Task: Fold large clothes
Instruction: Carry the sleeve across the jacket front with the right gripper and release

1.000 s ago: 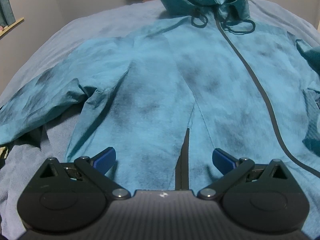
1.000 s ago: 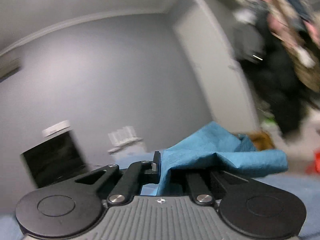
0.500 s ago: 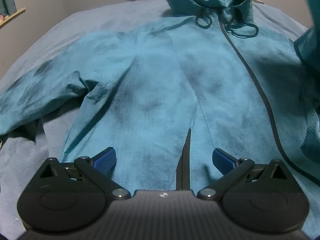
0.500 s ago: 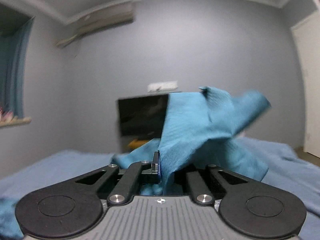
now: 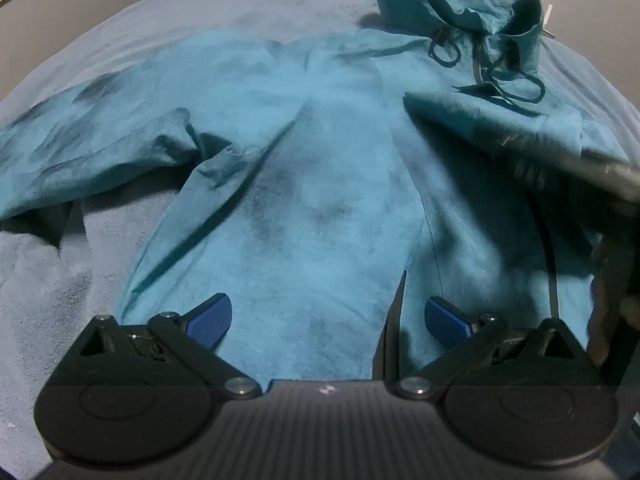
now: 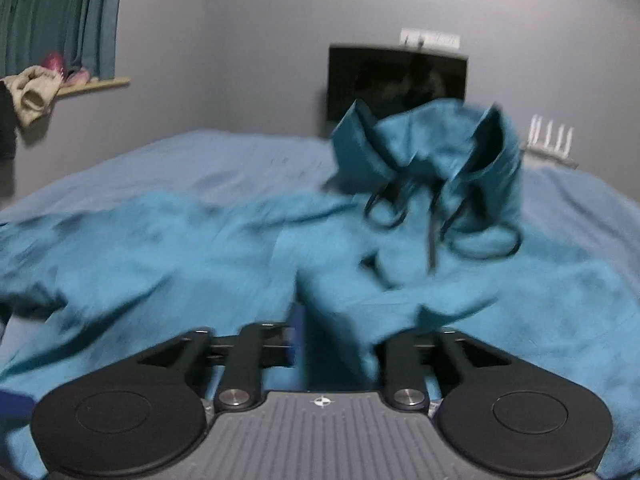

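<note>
Teal hooded zip jacket [image 5: 328, 184] front-up across light blue bedspread [image 5: 52, 264], hood [image 6: 432, 148] toward far edge, one sleeve [image 5: 80, 148] stretched to left edge, other sleeve [image 6: 360, 300] folded in over chest. Left gripper [image 5: 328, 316] at hem, jaws spread, gripping nothing. Right gripper [image 6: 340, 340]: jaws opening, sleeve cloth between them, pads not pressing it. Beyond bed: black wall screen [image 6: 396, 80], wooden shelf [image 6: 96, 84], dark green curtain [image 6: 60, 16].

the right tool [image 6: 336, 344] has swung the sleeve [image 6: 340, 320] across onto the jacket [image 5: 312, 200], its jaws now opening.
</note>
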Demonstrator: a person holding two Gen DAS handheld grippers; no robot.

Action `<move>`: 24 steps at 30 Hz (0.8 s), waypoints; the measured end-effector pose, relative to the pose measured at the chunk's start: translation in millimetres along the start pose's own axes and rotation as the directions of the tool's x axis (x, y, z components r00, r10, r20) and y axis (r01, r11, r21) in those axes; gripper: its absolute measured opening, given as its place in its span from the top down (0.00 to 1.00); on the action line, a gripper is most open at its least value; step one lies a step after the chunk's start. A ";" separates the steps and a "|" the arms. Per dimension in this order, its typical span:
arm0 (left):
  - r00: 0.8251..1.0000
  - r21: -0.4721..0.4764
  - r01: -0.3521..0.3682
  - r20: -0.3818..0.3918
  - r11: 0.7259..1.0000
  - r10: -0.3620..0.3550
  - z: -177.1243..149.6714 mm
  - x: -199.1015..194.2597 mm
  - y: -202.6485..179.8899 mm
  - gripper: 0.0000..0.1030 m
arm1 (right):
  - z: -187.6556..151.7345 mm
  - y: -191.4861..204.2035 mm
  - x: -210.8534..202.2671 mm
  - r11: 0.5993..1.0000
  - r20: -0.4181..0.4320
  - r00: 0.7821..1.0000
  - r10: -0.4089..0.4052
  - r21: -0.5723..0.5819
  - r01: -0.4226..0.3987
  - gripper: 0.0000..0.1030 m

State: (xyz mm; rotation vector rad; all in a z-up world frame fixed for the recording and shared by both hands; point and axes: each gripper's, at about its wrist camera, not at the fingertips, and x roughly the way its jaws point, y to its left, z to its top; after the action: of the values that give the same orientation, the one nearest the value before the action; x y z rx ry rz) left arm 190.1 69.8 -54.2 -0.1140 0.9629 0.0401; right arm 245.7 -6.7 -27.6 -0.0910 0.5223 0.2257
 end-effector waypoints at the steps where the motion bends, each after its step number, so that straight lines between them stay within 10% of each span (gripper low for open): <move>1: 1.000 0.000 0.001 0.000 1.000 -0.001 0.3 -0.3 -0.1 0.00 | -6.3 -2.9 4.7 1.000 -0.015 1.000 0.021 0.005 -0.021 0.55; 6: 1.000 -0.020 0.006 0.003 1.000 -0.006 1.1 -2.7 4.4 0.00 | -16.2 -18.5 0.2 0.978 -0.047 0.997 0.058 0.202 -0.047 0.37; 11: 1.000 -0.027 0.005 0.002 1.000 -0.005 0.9 -3.0 5.3 0.00 | -13.6 -67.5 0.7 0.860 -0.054 0.997 0.054 0.511 -0.019 0.31; 15: 1.000 -0.011 -0.003 0.000 1.000 0.003 0.5 -2.3 2.0 0.00 | -17.3 -90.4 -3.3 0.786 -0.030 0.998 0.060 0.618 -0.029 0.54; 16: 1.000 -0.012 -0.003 -0.001 1.000 0.003 0.4 -2.3 1.9 0.00 | -18.7 -92.3 -0.3 0.790 -0.035 0.997 0.073 0.612 -0.036 0.85; 17: 1.000 -0.013 -0.002 0.000 1.000 0.002 0.3 -2.6 2.2 0.00 | -15.6 -89.5 2.8 0.801 -0.047 0.995 0.092 0.597 -0.046 0.91; 24: 1.000 -0.014 0.000 -0.001 1.000 0.000 -0.2 -2.8 2.1 0.00 | 12.9 -26.0 -18.1 0.950 0.110 0.992 0.055 0.300 -0.086 0.92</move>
State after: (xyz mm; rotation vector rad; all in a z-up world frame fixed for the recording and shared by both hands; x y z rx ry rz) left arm 188.2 71.9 -52.2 -0.1267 0.9639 0.0471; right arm 242.8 -33.5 -6.6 0.2394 0.4551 0.2163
